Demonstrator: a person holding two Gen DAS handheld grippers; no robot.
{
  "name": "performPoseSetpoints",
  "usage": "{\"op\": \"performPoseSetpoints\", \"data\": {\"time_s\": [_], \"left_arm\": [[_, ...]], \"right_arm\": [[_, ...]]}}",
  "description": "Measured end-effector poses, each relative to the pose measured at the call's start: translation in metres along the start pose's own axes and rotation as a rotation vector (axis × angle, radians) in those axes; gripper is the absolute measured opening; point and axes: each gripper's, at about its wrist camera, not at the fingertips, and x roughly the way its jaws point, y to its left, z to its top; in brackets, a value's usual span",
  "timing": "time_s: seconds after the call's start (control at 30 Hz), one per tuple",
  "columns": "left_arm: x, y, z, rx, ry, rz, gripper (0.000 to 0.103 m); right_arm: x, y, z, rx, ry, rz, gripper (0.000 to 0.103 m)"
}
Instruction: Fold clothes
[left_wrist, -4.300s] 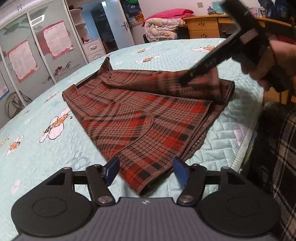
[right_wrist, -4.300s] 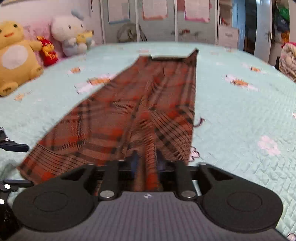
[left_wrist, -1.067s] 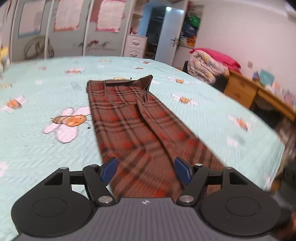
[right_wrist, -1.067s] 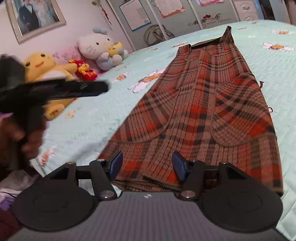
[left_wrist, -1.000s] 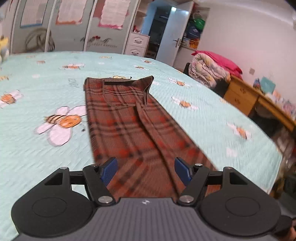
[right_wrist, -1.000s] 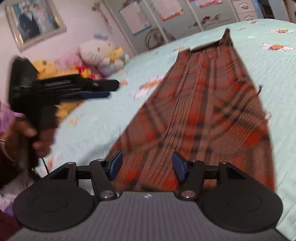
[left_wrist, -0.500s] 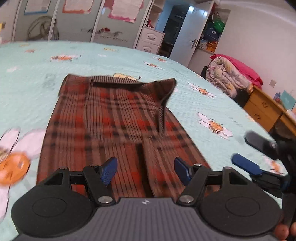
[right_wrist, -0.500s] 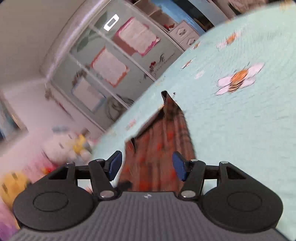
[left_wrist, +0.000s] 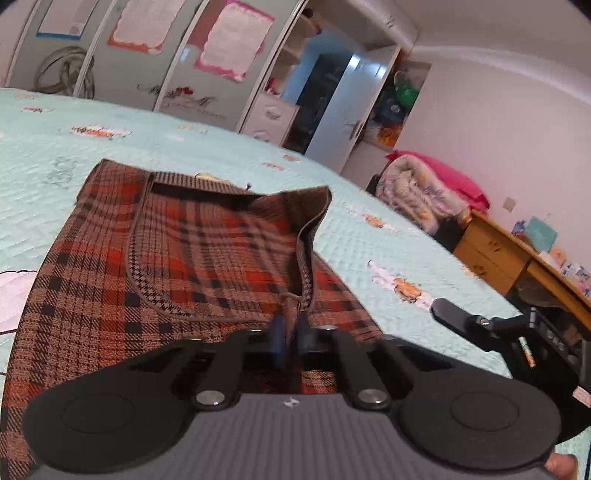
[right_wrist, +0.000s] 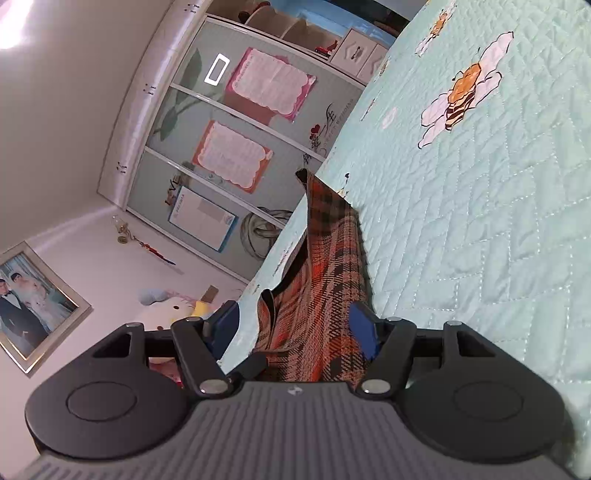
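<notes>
A red and brown plaid garment (left_wrist: 192, 258) lies flat on the mint quilted bed (left_wrist: 388, 236), its waistband at the far end with one corner turned up. My left gripper (left_wrist: 290, 332) is shut on a raised fold of the cloth along the middle seam. In the right wrist view, which is rolled sideways, the garment (right_wrist: 325, 266) runs away from the camera along the bed (right_wrist: 480, 240). My right gripper (right_wrist: 295, 328) stands open with the cloth's near edge between its blue pads (right_wrist: 364, 334). One of its black fingers (left_wrist: 448, 314) shows at the right in the left wrist view.
Sliding wardrobe doors (left_wrist: 147, 55) with posters stand beyond the bed. A wooden desk (left_wrist: 517, 258) and a pile of bedding (left_wrist: 424, 192) are at the right. Plush toys (right_wrist: 162, 306) sit at the bed's head. A fingertip (left_wrist: 561, 470) shows at the bottom right.
My left gripper has gone from open to shut on the garment's middle fold and moved nearer the waistband. The right gripper stays open, still rolled sideways, now closer to the cloth.
</notes>
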Motion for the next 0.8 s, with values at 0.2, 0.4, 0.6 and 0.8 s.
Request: {"op": "performPoseSetpoints", "data": {"time_s": [0.2,0.4,0.6,0.8], "left_arm": [[-0.006,0.01,-0.004,-0.062,-0.018,0.011,0.002],[-0.005,0.023,-0.005,-0.163,0.004,0.02,0.003],[0.0,0.034,-0.01,-0.218,0.039,0.031,0.003],[0.0,0.037,-0.012,-0.241,0.046,0.025,0.004]], "right_arm": [[0.003,0.006,0.0,-0.026,0.018,-0.005,0.069],[0.0,0.01,0.0,-0.035,0.026,-0.008,0.07],[0.02,0.031,0.019,-0.087,0.06,-0.085,0.07],[0.105,0.04,0.084,-0.225,-0.052,-0.265,0.028]]}}
